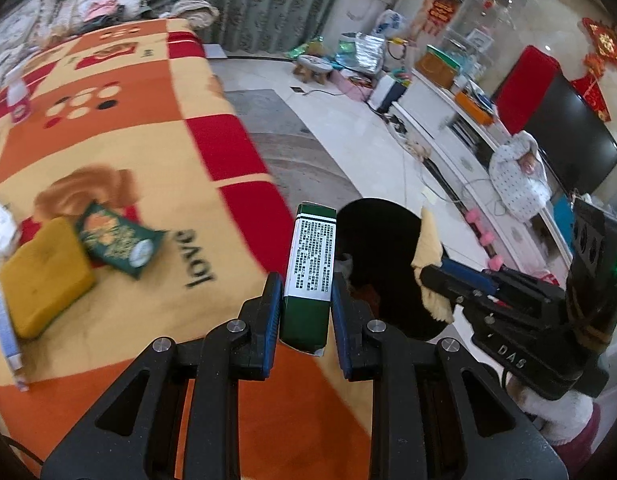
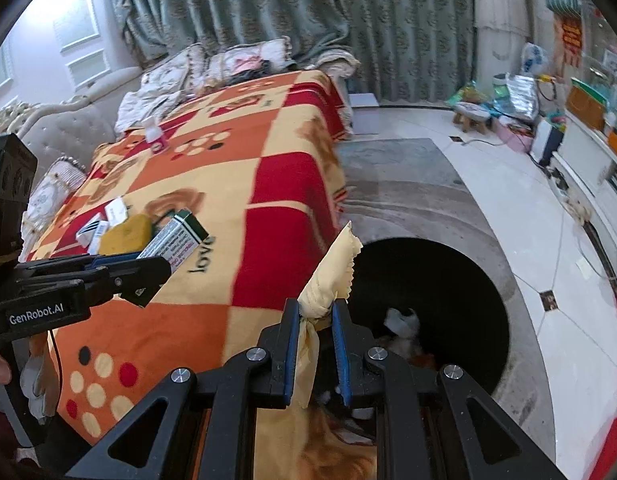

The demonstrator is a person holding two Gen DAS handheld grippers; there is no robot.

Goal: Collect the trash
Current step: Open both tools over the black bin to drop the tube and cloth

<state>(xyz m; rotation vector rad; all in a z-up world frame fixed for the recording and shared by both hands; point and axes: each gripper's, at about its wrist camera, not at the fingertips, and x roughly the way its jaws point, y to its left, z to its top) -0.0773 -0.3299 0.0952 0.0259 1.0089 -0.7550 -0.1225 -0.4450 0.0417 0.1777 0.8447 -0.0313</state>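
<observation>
My left gripper [image 1: 307, 300] is shut on a green and white box [image 1: 311, 264], held upright at the blanket's edge, next to the black bin [image 1: 378, 264]. The same box shows in the right wrist view [image 2: 176, 240]. My right gripper [image 2: 316, 320] is shut on a pale yellow cloth [image 2: 334, 272], held over the rim of the black bin [image 2: 440, 304], which has scraps inside. In the left wrist view the right gripper [image 1: 432, 280] shows with the cloth [image 1: 428, 240] beside the bin.
On the orange and red blanket [image 1: 148, 140] lie a yellow sponge [image 1: 44, 276], a green packet [image 1: 118, 246], white boxes [image 2: 96, 228] and a small pink bottle [image 1: 17, 98]. A TV cabinet [image 1: 468, 148] and clutter line the far wall; grey floor lies between.
</observation>
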